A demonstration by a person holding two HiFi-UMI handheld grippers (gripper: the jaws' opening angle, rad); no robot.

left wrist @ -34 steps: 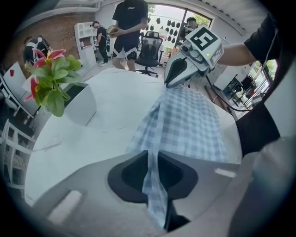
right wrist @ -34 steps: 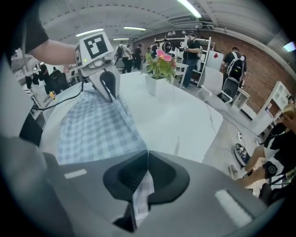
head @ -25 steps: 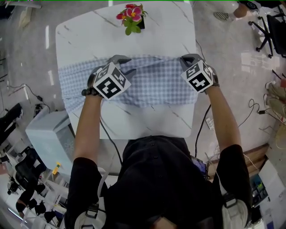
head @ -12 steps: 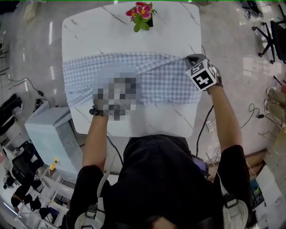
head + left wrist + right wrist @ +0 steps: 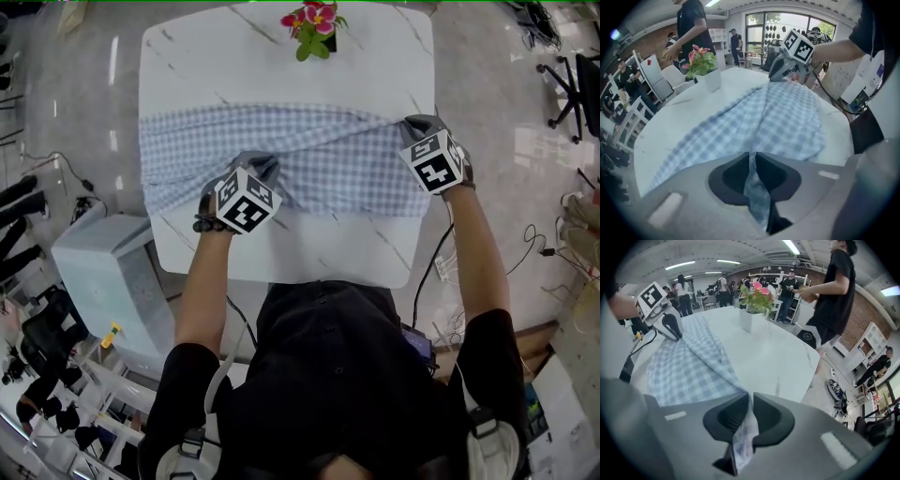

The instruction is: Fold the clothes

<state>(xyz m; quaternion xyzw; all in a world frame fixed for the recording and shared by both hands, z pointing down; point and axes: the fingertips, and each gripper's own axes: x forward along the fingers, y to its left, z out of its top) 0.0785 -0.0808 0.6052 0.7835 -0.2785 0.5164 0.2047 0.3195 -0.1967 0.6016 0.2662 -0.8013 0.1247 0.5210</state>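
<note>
The left hand-held gripper (image 5: 255, 162), jaws just closed, clamps the near edge of the checked garment (image 5: 328, 164); the right hand-held gripper (image 5: 412, 125) clamps its right end.

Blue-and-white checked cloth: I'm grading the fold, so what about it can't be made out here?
- Garment type: the head view shows only a folded band of blue-and-white checked cloth on the white marbled table.
- Pinched layers: in each gripper view, the left gripper, jaws just closed on it, and the right gripper hide the gripped fabric's edges.
- Right end: in the head view, the right gripper covers it.
</note>
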